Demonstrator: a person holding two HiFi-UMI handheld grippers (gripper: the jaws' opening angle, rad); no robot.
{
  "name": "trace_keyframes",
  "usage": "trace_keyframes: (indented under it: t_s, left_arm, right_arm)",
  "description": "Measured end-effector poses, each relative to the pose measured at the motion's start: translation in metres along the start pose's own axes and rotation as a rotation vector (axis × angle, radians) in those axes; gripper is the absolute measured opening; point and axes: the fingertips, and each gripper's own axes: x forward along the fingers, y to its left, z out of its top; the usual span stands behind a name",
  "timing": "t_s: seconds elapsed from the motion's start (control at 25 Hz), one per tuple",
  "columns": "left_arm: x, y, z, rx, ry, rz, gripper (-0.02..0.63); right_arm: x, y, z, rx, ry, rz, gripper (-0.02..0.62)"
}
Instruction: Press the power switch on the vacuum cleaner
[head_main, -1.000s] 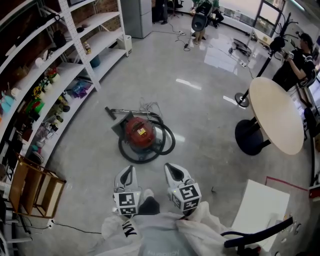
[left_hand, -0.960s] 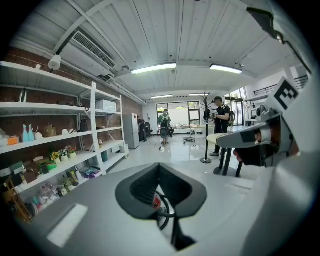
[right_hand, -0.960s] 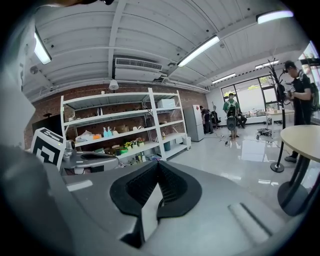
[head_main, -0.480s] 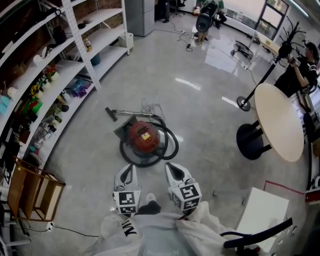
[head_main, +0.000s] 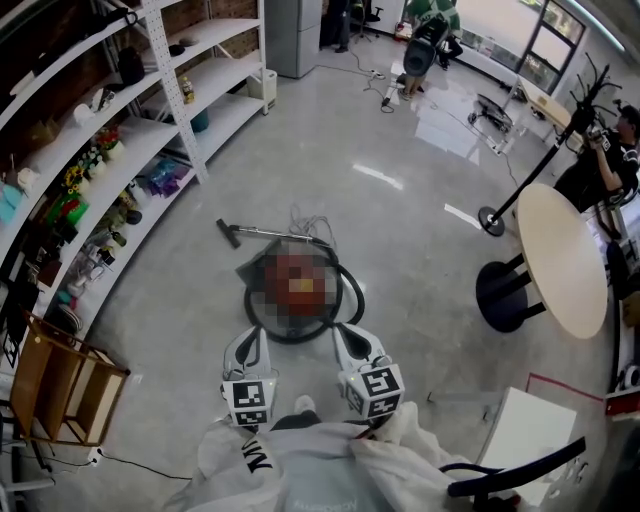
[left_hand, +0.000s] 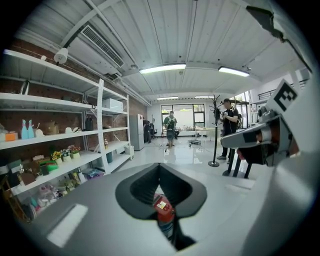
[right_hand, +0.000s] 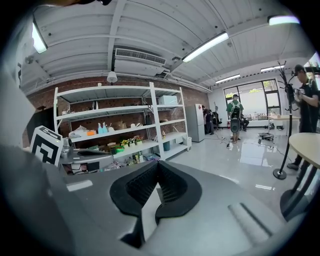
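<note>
The red canister vacuum cleaner (head_main: 298, 283) sits on the grey floor with its black hose (head_main: 350, 290) looped around it. Its wand (head_main: 262, 233) lies behind it. My left gripper (head_main: 251, 337) hangs just in front of the vacuum's near left side, jaws shut and empty. My right gripper (head_main: 343, 333) is level with it at the near right, also shut on nothing. In the left gripper view the red vacuum (left_hand: 164, 210) shows through the gap below the closed left gripper (left_hand: 159, 167). The right gripper view shows only floor past the closed right gripper (right_hand: 159, 167).
White shelving (head_main: 100, 130) full of small items lines the left wall, with a wooden crate (head_main: 60, 385) at its near end. A round table (head_main: 560, 245) and a coat stand base (head_main: 492, 222) stand to the right. A white board (head_main: 525, 430) and a black chair arm (head_main: 510, 470) are near right. A person (head_main: 600, 150) stands far right.
The view has advanced toward the vacuum cleaner, which now lies closer to both grippers' tips. Both grippers stay shut and side by side.
</note>
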Motion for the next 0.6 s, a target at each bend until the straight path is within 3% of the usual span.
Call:
trace_keyframes:
  t_s: [0.6]
  left_arm:
    - [0.007, 0.011, 0.005, -0.041, -0.030, -0.007, 0.000]
  right_arm:
    - [-0.001, -0.009, 0.011, -0.007, 0.005, -0.053, 0.000]
